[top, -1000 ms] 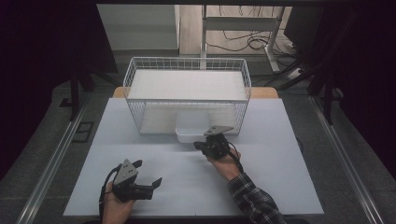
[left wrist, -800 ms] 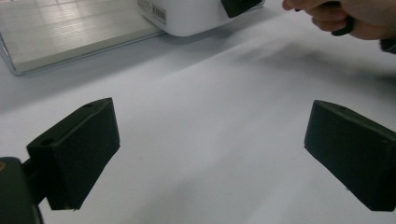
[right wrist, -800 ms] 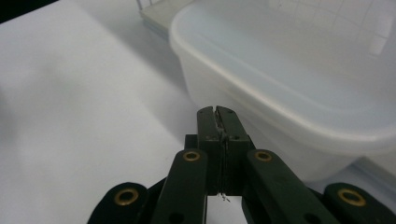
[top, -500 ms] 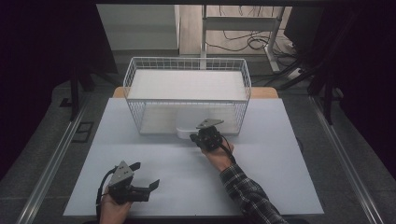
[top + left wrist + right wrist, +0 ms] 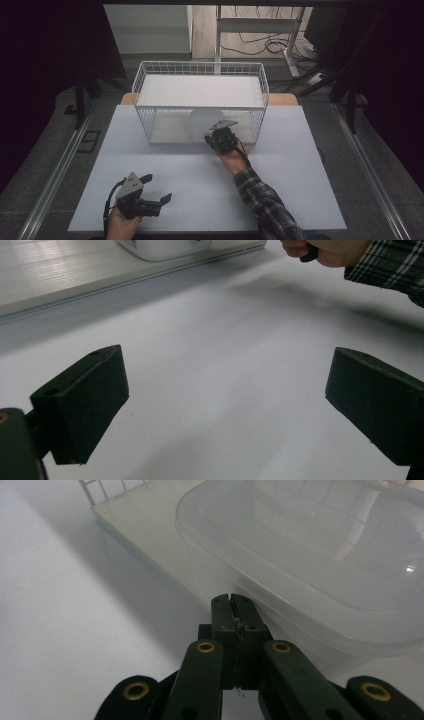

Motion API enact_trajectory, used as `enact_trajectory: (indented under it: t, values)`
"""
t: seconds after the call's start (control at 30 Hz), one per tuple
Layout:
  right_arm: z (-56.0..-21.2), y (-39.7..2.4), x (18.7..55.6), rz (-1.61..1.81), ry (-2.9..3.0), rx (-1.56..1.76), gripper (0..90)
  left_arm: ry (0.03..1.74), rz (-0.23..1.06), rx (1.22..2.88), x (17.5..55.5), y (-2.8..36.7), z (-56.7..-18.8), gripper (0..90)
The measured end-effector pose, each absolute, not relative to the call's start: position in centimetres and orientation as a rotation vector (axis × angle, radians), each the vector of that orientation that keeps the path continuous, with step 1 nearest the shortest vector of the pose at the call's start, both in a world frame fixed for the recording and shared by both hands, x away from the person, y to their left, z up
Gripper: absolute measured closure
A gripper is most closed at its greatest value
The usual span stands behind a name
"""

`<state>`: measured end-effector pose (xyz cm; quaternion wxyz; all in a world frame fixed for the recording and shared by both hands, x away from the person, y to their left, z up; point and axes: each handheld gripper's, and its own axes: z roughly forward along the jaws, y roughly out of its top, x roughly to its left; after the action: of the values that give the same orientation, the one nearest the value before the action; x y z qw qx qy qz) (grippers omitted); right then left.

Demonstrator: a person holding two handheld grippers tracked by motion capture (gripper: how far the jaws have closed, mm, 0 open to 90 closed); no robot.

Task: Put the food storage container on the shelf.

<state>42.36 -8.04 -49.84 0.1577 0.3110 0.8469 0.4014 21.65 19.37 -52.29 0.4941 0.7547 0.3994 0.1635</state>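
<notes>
Landmark: white wire basket (image 5: pixel 200 107) at the far middle of the white tabletop (image 5: pixel 300 190). Translucent plastic container (image 5: pixel 202 125) sitting at the basket's open front, lower level, partly inside; in the right gripper view the container (image 5: pixel 320 565) lies on the basket's pale floor board, rim toward the camera. Right tongs (image 5: pixel 216 141) just in front of the basket, at the container's near edge, grey plate on top, plaid sleeve (image 5: pixel 262 200) trailing back toward the near side. Right tongs (image 5: pixel 231 611) clenched, jaws pressed flat together, tips right at the container's rim; touching or just short of it, cannot tell, nothing seen pinched between them. Left tongs (image 5: pixel 159 189) well apart from the basket, near the tabletop's front-left edge, resting low in the left hand (image 5: pixel 120 222), pointing right across the tabletop. Left tongs (image 5: pixel 227 405) released, jaws spread wide, bare tabletop between them. From the left gripper view, container base and basket floor edge at the far top, right hand (image 5: pixel 320 250) with sleeve at top right.
</notes>
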Motion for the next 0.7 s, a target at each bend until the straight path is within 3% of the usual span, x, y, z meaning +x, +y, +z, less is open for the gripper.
enact_trajectory:
  t: [0.4, 0.7]
  values:
    - [-50.07, -8.06, 43.13, 1.150, 2.417, 0.915, 88.3, 0.978, 0.387, 1.807, 21.67, 19.58, -52.25, 3.2]
    - [-49.86, -8.18, 42.65, 1.213, 2.445, 0.924, 79.7, 0.983, 0.381, 1.795, 21.73, 19.78, -52.25, 3.1]
